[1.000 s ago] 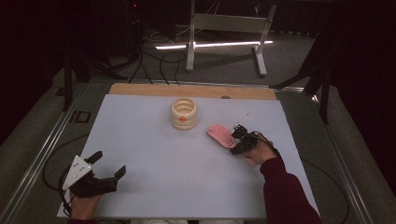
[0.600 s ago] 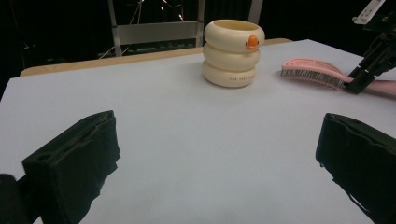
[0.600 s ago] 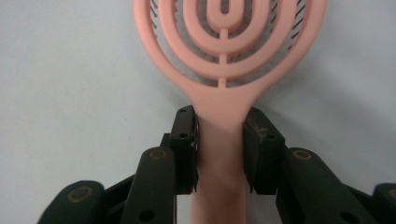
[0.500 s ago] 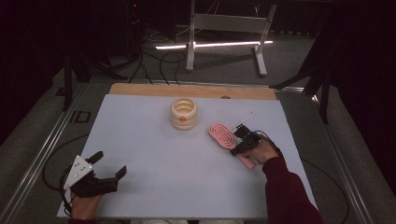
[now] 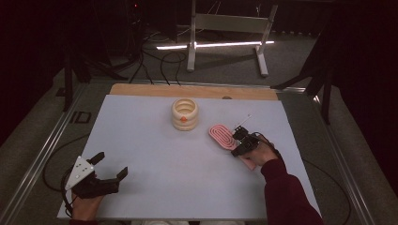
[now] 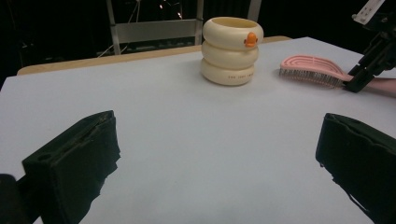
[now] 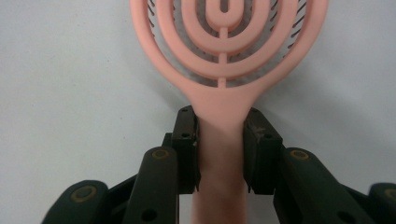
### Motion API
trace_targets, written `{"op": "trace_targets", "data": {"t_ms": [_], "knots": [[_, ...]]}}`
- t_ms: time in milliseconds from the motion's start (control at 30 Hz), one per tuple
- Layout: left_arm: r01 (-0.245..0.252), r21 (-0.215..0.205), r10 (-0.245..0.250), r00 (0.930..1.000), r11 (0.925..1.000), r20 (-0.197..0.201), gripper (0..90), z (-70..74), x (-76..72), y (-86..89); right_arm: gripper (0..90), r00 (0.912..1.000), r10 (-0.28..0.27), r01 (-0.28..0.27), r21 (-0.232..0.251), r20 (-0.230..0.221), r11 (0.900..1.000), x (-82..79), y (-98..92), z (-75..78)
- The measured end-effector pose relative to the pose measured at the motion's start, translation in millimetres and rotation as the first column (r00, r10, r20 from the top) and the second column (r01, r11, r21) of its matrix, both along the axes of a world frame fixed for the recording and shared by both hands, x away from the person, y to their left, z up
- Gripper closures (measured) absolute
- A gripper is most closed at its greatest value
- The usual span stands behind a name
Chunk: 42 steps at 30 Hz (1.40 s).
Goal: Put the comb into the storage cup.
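A pink hairbrush (image 5: 222,135) lies bristles down on the white table, right of centre. My right gripper (image 5: 239,144) is shut on its handle, just behind the oval head. In the right gripper view both pads (image 7: 187,149) press the handle of the hairbrush (image 7: 224,51); the jaws have just been closing on it. My left gripper (image 5: 111,165) rests at the table's front left, open with nothing between its jaws. The left gripper view looks past those wide-apart jaws (image 6: 219,154) to the hairbrush (image 6: 310,70) and the right gripper (image 6: 369,60) at far right.
A cream ringed cup (image 5: 185,114) with an orange mark stands at the table's middle back, left of the brush; it also appears in the left gripper view (image 6: 231,51). A wooden strip (image 5: 141,89) borders the far edge. Cables and a metal stand lie on the floor beyond.
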<state>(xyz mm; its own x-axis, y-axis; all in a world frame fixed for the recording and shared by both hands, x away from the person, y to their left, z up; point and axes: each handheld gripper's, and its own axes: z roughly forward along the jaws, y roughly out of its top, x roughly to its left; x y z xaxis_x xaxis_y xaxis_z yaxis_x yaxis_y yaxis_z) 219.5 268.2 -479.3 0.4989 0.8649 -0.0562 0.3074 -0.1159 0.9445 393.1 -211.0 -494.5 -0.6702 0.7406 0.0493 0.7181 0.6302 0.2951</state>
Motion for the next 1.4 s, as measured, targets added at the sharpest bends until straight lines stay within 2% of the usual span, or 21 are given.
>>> {"op": "trace_targets", "data": {"t_ms": [300,700,933,1000,1400], "knots": [[-0.005,0.001,0.005,1.0000,1.0000,-0.003,0.3,0.1,0.0,1.1,69.7,0.9992,-0.006,0.005,0.040,0.039,0.999,-4.3,-5.6,-1.7],[-0.009,0.002,0.009,0.9999,1.0000,-0.010,0.3,-0.1,0.4,1.0,69.8,0.9965,-0.023,0.018,0.066,0.081,0.998,-10.2,-9.6,-1.9],[-0.008,0.000,0.008,0.9999,1.0000,-0.010,0.3,0.0,0.3,1.2,69.7,0.9935,-0.026,0.017,0.082,0.111,0.996,-14.4,-8.0,4.2],[-0.008,-0.002,0.008,0.9999,1.0000,-0.011,0.3,0.0,0.4,1.5,69.7,0.9898,-0.026,0.011,0.104,0.140,0.995,-17.6,-7.1,10.5],[-0.003,-0.014,0.003,0.9999,0.9999,-0.013,0.3,-0.1,0.2,1.6,69.7,0.9792,-0.047,0.012,0.171,0.198,0.985,-24.6,-6.6,24.0]]}}
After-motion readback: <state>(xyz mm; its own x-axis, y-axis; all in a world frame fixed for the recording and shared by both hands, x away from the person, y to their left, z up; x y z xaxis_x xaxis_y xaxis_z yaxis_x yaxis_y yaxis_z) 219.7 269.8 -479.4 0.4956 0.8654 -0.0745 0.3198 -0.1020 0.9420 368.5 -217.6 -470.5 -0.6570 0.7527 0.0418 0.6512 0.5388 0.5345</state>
